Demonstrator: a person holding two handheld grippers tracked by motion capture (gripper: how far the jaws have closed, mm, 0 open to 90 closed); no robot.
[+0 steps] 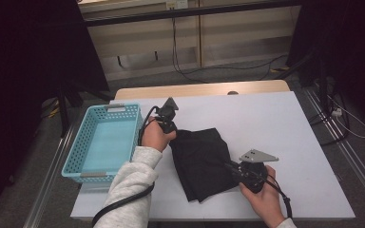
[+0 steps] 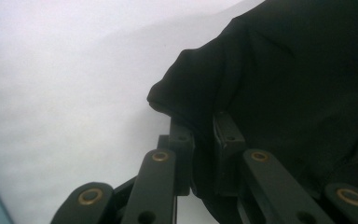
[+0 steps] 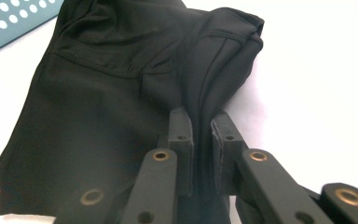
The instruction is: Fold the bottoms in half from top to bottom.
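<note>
While two grippers pinch one black cloth (image 1: 202, 161), one basket (image 1: 88, 164) stands beside.

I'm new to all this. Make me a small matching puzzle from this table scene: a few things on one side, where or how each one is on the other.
Things:
1. black cloth
2. blue basket
3. left gripper
4. right gripper

States:
A. stands on the table's left part
B. shut on the cloth's far left corner
C. lies folded mid-table
D. shut on the cloth's near right edge

Pairs: 1-C, 2-A, 3-B, 4-D
</note>
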